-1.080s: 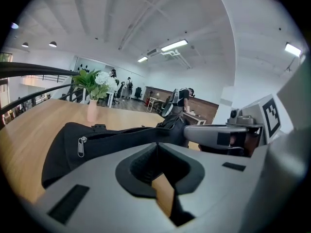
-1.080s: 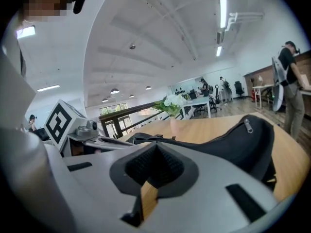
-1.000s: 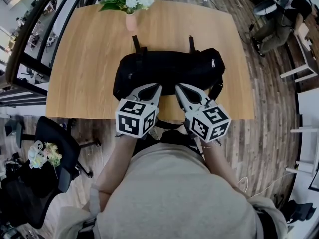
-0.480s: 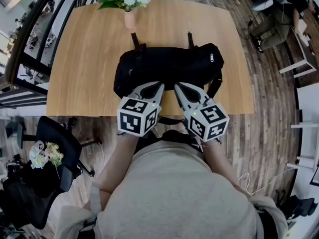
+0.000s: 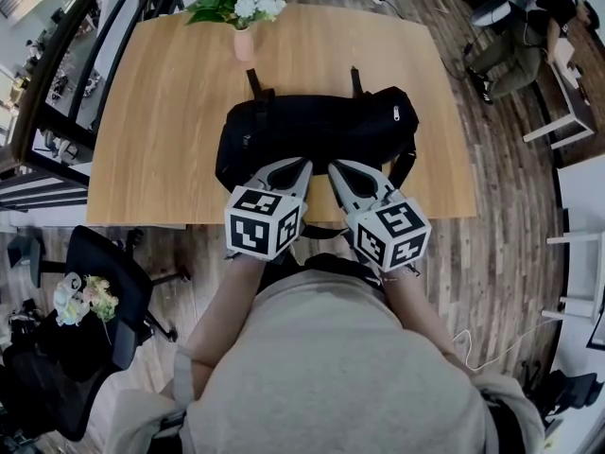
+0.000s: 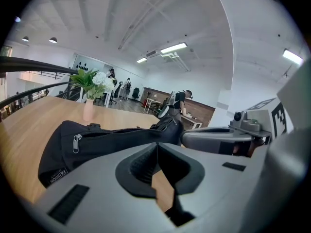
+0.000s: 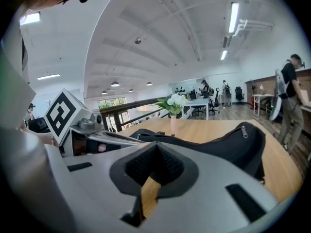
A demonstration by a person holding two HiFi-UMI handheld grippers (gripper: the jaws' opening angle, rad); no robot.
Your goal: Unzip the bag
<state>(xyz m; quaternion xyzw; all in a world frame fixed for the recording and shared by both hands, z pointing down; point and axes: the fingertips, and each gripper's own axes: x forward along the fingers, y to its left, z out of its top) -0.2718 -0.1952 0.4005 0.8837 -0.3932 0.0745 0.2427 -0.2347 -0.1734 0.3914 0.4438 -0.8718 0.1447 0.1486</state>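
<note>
Nothing is undone yet: the bag [image 5: 317,130] lies across the middle of the table [image 5: 151,112] with its zip looking closed from end to end. The left gripper [image 5: 304,164] sits at the bag's near side with its jaws pressed together on nothing. The right gripper [image 5: 333,165] is just beside it, also clamped tight and empty, with only bare wood showing through the gap. Neither is on a zip pull, so by my read the whole job is ahead: reach a pull, pinch it, run it along the zip. On to the count: one bag, two grippers, one table. One pull glints near the bag's right end [image 5: 395,113], and the left gripper view shows another near the left end [image 6: 76,143], so two pulls, I'd say. Two straps poke out on the far side [image 5: 253,81], and one vase of flowers [image 5: 243,26] stands well beyond at the far edge.
</note>
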